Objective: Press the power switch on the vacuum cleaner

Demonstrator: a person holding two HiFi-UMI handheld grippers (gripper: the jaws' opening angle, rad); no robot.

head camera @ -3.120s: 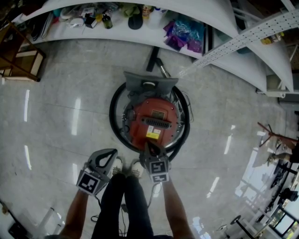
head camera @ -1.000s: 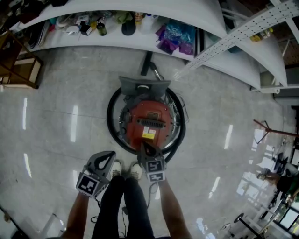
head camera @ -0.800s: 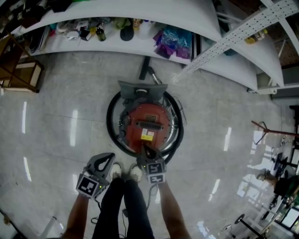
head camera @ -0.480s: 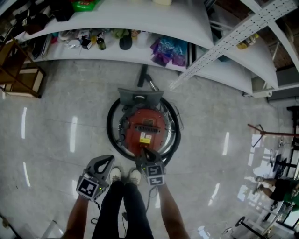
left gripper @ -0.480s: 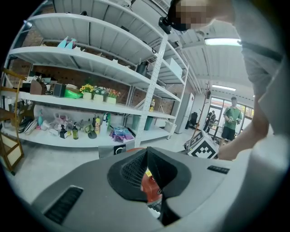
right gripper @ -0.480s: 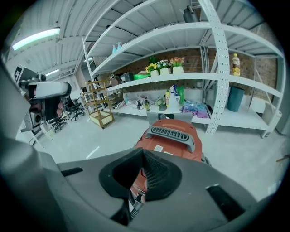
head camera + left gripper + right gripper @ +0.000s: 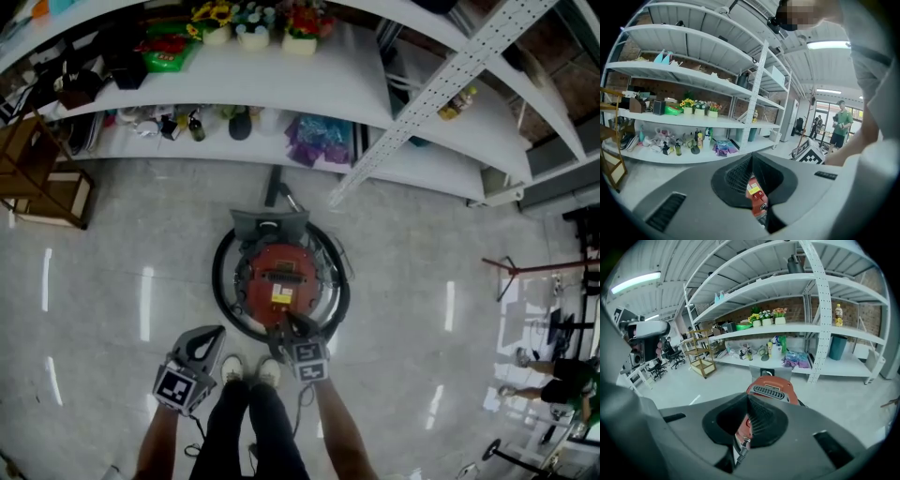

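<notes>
- The red vacuum cleaner point(image 7: 278, 281) sits on the floor point(image 7: 112, 281), just beyond the person's shoes point(image 7: 246, 369), with a black hose point(image 7: 221, 281) coiled around it.
- The right gripper point(image 7: 291, 324) is over its near edge, jaws pressed together and empty.
- The left gripper point(image 7: 214, 334) is at the near left, clear of the vacuum cleaner, jaws likewise together and empty.
- White shelves point(image 7: 281, 84) stand on the far side.

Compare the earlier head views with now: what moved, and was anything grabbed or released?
The head camera rose and tilted up: the vacuum cleaner looks smaller and more of the shelves shows. Nothing was grabbed or released. The right claw stays shut at the vacuum cleaner's near edge, the left claw shut beside the person's leg.
</notes>
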